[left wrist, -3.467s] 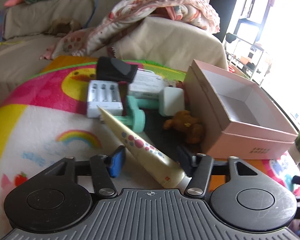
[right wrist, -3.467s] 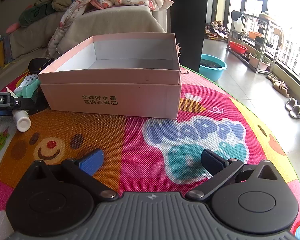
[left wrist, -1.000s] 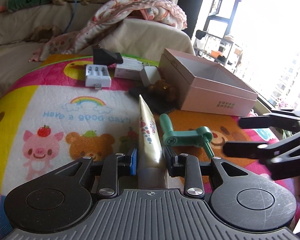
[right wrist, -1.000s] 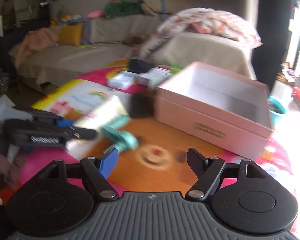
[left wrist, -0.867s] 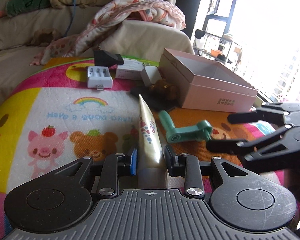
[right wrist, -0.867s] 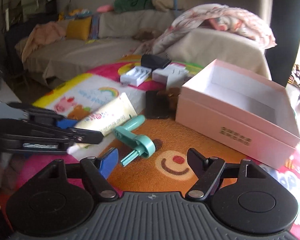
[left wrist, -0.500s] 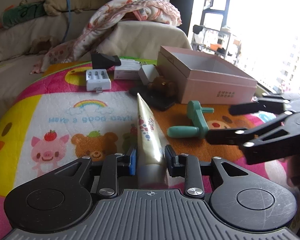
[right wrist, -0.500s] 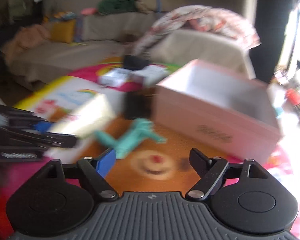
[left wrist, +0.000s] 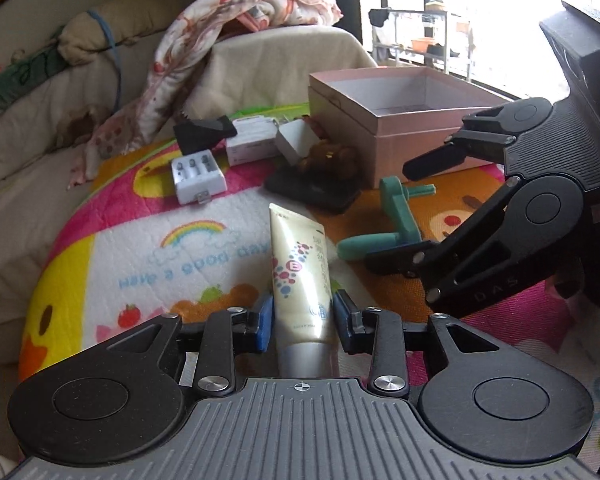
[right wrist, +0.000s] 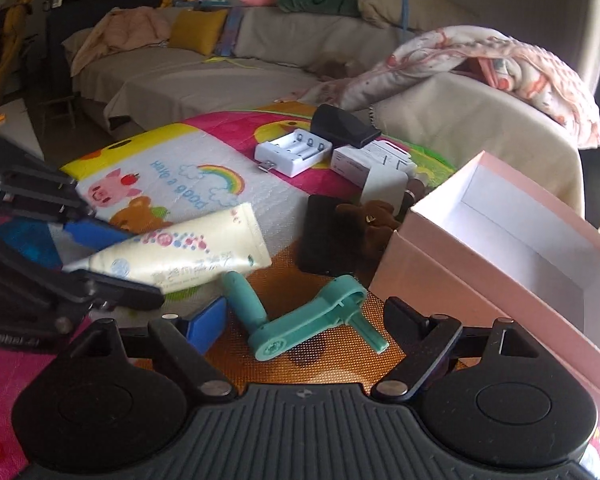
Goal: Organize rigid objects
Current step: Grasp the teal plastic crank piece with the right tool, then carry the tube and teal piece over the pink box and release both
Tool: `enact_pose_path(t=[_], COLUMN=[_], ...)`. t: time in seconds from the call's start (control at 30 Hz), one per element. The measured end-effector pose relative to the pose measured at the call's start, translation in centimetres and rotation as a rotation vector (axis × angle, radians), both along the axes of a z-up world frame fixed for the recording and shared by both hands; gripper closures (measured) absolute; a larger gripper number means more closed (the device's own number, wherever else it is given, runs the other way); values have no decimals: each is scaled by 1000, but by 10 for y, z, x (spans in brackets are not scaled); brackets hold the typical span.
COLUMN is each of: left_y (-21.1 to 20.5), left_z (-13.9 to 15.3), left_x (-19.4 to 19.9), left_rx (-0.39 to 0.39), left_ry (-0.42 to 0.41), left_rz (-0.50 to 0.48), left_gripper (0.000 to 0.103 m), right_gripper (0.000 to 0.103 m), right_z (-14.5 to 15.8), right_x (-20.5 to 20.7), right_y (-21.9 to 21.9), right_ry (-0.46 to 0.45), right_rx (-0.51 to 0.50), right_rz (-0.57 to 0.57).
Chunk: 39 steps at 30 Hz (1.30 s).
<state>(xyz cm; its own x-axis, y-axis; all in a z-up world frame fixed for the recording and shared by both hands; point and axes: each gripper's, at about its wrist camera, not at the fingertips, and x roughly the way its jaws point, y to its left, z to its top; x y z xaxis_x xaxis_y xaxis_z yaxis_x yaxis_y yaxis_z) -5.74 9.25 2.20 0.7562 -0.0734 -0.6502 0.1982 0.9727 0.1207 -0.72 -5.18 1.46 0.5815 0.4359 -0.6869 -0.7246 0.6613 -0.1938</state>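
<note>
Left wrist view puts the cream tube (left wrist: 300, 276) dead centre, its silver cap end toward the camera and its flat crimped end pointing away over the play mat (left wrist: 140, 248). The left gripper (left wrist: 302, 322) has the tube's lower body between its pads, which sit right against its sides; its jaws have just been easing apart a little, and the tube is lifted off the mat (the right wrist view shows it hanging in the air, slanted). Just past the tube lies the teal crank handle (right wrist: 300, 320) on the orange patch of the mat, flat, with its stub pointing toward the pink box (right wrist: 500, 264). The right gripper (right wrist: 304, 324) is tilted down over that handle with its jaws wide, the blue pad on one side and the black pad on the other, neither touching it; these jaws have just been opening further. From the left wrist the right gripper comes in from the right edge, turned on its side so one finger (left wrist: 440, 160) stands above the other.

The pink box is open and sits on the mat beside a brown plush toy (right wrist: 370, 220) and a black flat case (right wrist: 320, 236). Farther back are a white battery charger (right wrist: 296, 150), white cartons (right wrist: 364, 160) and a black wedge-shaped object (right wrist: 340, 124), with the beige sofa (right wrist: 220, 68) behind.
</note>
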Motion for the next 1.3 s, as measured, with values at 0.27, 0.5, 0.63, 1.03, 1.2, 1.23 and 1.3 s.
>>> enact_pose_path(t=[0.27, 0.5, 0.63, 1.03, 1.2, 1.23, 1.3], left_y=[1, -4, 0, -14, -34, -39, -47], left_z=[21, -1, -5, 1, 29, 36, 51], left_x=[-9, 7, 11, -15, -40, -41, -40], left_rx=[36, 87, 49, -12, -30, -31, -39], left_ry=[-57, -11, -21, -49, -117, -138, -175], left_rz=[-54, -21, -20, -115, -180, -189, -207], left_gripper=[66, 61, 60, 76, 77, 78, 78], right_gripper=[14, 32, 32, 32, 32, 32, 32], right_z=[1, 4, 5, 12, 41, 49, 65], right_x=[9, -7, -24, -44, -78, -83, -90], right_y=[7, -14, -34, -57, -93, -100, -113], right_ry=[19, 84, 81, 93, -8, -34, -86], right_rx=[4, 53, 55, 75, 76, 82, 101], right_rz=[93, 17, -12, -88, -129, -144, -178])
